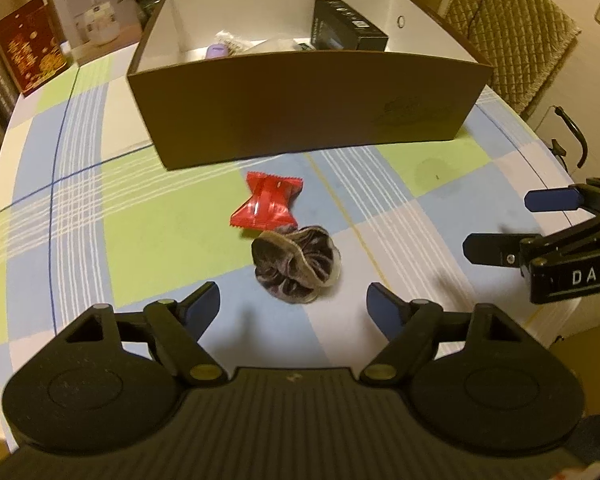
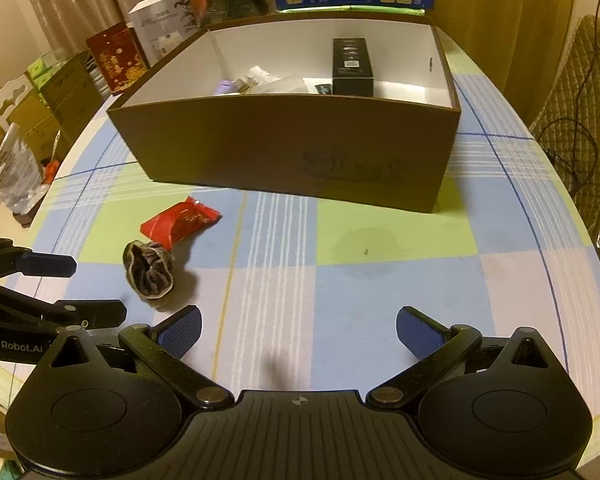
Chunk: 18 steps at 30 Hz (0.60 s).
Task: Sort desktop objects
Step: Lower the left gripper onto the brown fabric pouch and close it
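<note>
Box-hidden purple item (image 1: pixel 216 51), partly visible

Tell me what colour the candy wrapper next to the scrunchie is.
Red, with a shiny foil look. The candy wrapper shows best in the left wrist view.

The brown box (image 2: pixel 288 152) stands open on the checked tablecloth (image 2: pixel 380 292). In front of it, leftward, lies a red packet (image 2: pixel 180 222), touching a dark scrunchie (image 2: pixel 150 274) nearer still. The right gripper (image 2: pixel 298 332) gapes empty before the box; the left gripper (image 2: pixel 96 288) is beside the scrunchie.
</note>
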Tool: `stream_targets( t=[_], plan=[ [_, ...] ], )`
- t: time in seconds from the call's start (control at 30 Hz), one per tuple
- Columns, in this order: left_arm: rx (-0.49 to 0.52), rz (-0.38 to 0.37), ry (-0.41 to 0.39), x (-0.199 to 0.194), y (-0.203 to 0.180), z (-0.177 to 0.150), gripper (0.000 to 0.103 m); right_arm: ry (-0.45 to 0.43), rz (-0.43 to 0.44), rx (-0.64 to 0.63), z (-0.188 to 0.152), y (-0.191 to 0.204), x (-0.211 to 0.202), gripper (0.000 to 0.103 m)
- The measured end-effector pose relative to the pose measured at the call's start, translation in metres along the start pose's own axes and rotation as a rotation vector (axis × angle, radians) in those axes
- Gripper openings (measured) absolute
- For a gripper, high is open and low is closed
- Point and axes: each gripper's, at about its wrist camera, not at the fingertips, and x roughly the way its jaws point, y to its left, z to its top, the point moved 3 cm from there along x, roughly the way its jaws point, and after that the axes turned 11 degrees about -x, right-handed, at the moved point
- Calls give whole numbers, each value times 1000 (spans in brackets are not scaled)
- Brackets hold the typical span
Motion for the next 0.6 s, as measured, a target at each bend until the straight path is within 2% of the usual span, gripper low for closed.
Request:
stream_targets(
  t=[0.3, 0.6],
  plan=[
    [26, -23, 0, 18, 1, 7, 75, 5, -33, 60, 0, -18, 4, 101],
    [16, -5, 37, 45, 9, 14, 71, 7, -71, 140, -2, -41, 5, 101]
  ],
)
